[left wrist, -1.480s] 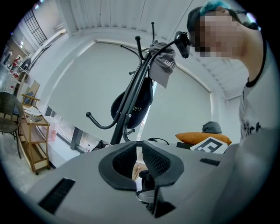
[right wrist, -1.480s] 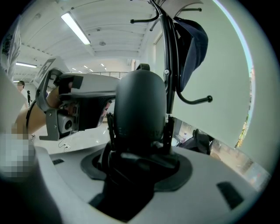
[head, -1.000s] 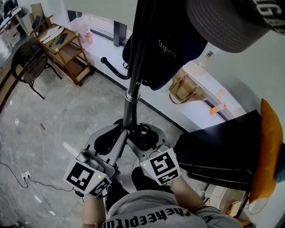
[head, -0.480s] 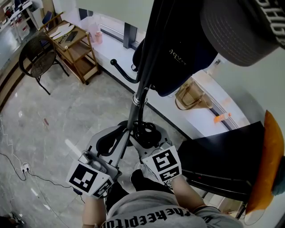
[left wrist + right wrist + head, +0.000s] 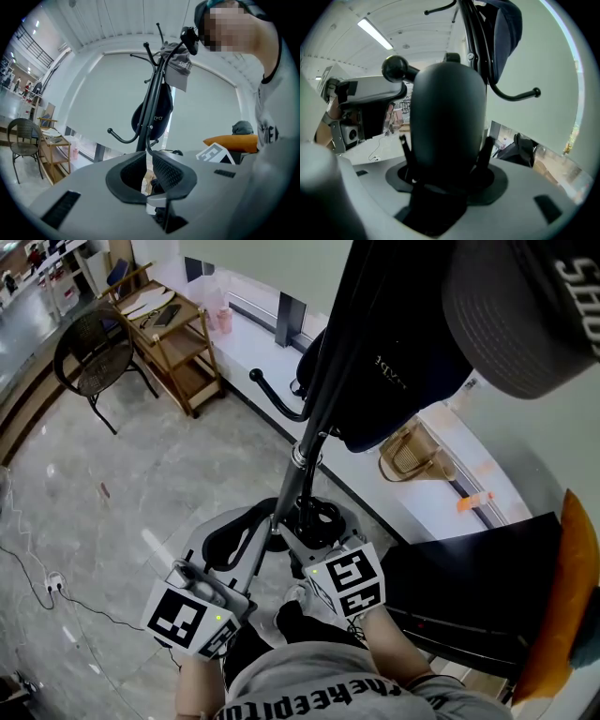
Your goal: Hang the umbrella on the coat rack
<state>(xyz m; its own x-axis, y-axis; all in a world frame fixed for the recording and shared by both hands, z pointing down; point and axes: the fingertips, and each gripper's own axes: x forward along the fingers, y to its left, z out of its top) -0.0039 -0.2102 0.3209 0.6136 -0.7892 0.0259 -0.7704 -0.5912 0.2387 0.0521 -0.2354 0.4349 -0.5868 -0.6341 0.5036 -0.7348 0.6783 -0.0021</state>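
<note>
1. left gripper sits low at the person's front-left, jaws drawn almost together, just a thin slit between them.
2. right gripper is just beside it, jaws clamped on the umbrella.
3. both grippers point away from the torso, marker cubes turned up toward the head.
4. right forearm is tucked close to the body.

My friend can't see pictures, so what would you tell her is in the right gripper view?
A black umbrella fills the middle, squeezed by the fingers of the right gripper. Behind it stands a black coat rack with a dark bag hanging.
</note>
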